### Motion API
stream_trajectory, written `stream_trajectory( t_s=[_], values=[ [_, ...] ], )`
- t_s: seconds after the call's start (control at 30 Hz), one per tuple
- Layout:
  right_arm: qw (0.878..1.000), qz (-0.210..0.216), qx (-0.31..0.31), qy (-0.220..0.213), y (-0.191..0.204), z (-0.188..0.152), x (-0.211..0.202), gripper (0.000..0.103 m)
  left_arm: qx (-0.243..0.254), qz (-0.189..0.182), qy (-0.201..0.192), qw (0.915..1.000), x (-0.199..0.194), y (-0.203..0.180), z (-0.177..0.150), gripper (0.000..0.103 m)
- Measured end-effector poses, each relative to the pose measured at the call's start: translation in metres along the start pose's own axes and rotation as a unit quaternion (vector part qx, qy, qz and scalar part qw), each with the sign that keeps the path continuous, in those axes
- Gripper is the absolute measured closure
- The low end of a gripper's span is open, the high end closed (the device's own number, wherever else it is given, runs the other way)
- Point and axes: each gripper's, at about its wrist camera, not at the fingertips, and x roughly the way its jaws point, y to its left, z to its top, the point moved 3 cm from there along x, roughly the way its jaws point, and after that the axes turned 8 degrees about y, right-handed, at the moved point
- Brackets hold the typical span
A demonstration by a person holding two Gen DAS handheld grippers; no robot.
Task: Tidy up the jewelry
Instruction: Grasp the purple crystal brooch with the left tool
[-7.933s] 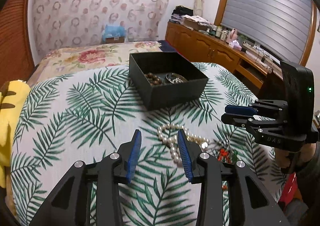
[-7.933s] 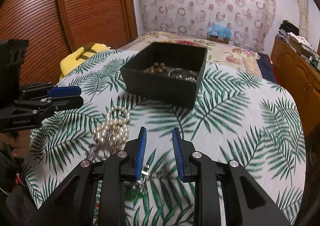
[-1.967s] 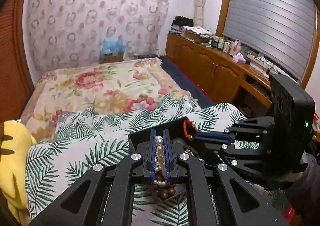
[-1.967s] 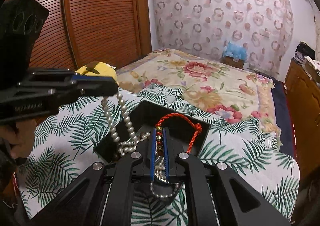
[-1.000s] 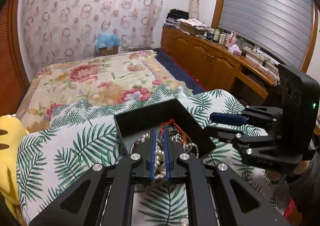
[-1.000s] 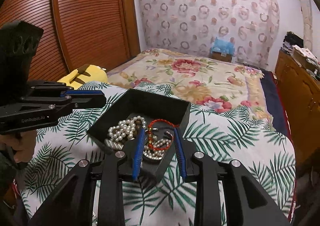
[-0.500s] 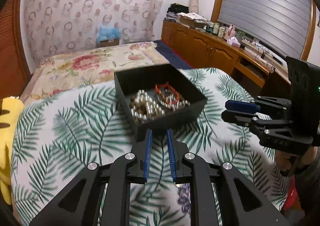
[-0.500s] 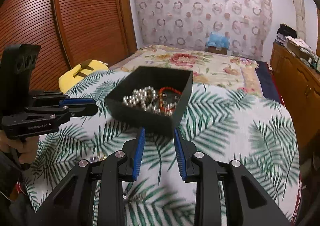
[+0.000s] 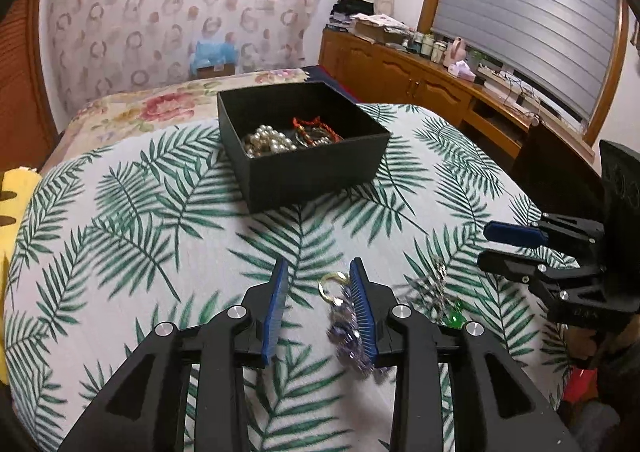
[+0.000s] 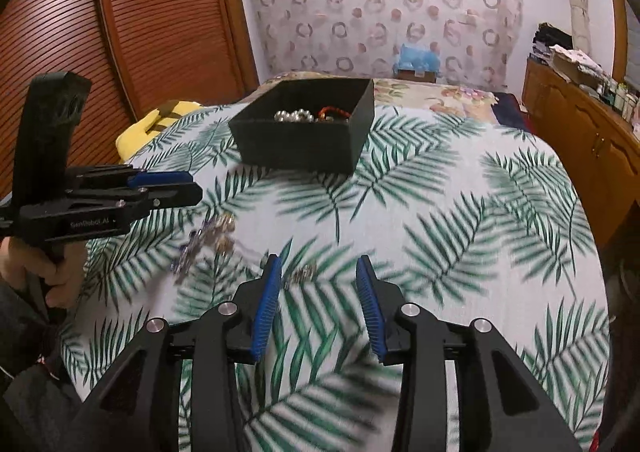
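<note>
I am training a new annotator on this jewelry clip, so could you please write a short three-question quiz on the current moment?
1. True or false: the pearl necklace lies inside the black box.
2. What lies between the fingers of the left gripper? A) a red cord bracelet B) a purple beaded piece with a gold ring C) nothing
3. Fill in: the right gripper stands ____ above the leaf-print cloth.

Key: 1 true. 2 B; it lies against the right-hand finger, ungripped, and the jaws have just been opening. 3 open, its jaws having just widened, holding nothing.
</note>
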Motion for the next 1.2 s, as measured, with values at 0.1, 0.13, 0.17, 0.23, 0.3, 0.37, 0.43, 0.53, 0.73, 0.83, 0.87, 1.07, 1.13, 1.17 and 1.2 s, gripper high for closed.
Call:
stream_trajectory(
  t_s=[0.1,0.13,0.17,0.23,0.3,0.37,0.43,0.53,0.73,0.83,0.87,1.07,1.13,1.17,1.2],
  values=[
    [1.0,-0.003,0.005,0.004,0.001,-0.01,-0.001,0.061,0.002,-0.002,0.008,1.0,0.002,-0.007,-0.007,0.068],
    [1.0,-0.004,0.006,0.005,0.001,-0.013,0.0,0.061,0.004,-0.002,0.011,0.9999,0.003,-0.01,-0.01,0.068],
    [1.0,-0.003,0.007,0.006,0.001,-0.016,0.001,0.061,0.006,0.0,0.013,0.9999,0.004,-0.011,-0.011,0.068],
    [1.0,-0.005,0.007,0.008,0.0,-0.02,0.002,0.061,0.008,0.002,0.019,0.9998,0.007,-0.014,-0.014,0.068],
    [1.0,-0.006,0.01,0.007,-0.001,-0.023,0.003,0.061,0.006,0.004,0.024,0.9997,0.009,-0.015,-0.017,0.068],
    [1.0,-0.01,0.009,-0.001,0.0,-0.024,0.001,0.061,0.005,0.006,0.027,0.9996,0.011,-0.014,-0.018,0.068],
    [1.0,-0.012,0.005,-0.003,0.001,-0.025,0.001,0.061,-0.001,0.006,0.03,0.9995,0.012,-0.013,-0.019,0.068],
    [1.0,-0.01,0.004,-0.005,0.003,-0.025,0.001,0.061,-0.012,0.001,0.037,0.9992,0.016,-0.012,-0.02,0.068],
    [1.0,-0.008,0.004,-0.011,0.003,-0.026,-0.001,0.061,-0.018,0.003,0.042,0.9989,0.021,-0.013,-0.018,0.068],
    [1.0,-0.006,0.003,-0.013,0.003,-0.026,-0.001,0.061,-0.02,0.008,0.039,0.999,0.021,-0.014,-0.019,0.068],
    [1.0,-0.005,0.003,-0.013,0.002,-0.026,-0.001,0.061,-0.021,0.009,0.038,0.999,0.021,-0.013,-0.019,0.072],
    [1.0,-0.007,0.003,-0.013,0.002,-0.026,-0.001,0.061,-0.015,0.02,0.034,0.9991,0.017,-0.014,-0.022,0.081],
    [1.0,-0.008,0.004,-0.012,0.002,-0.026,-0.001,0.061,-0.019,0.023,0.028,0.9992,0.013,-0.011,-0.024,0.081],
    [1.0,-0.01,0.004,-0.011,0.003,-0.026,-0.001,0.061,-0.022,0.023,0.025,0.9992,0.012,-0.009,-0.025,0.081],
    [1.0,-0.011,0.004,-0.01,0.003,-0.026,0.0,0.061,-0.024,0.025,0.02,0.9992,0.008,-0.007,-0.025,0.081]
  ],
)
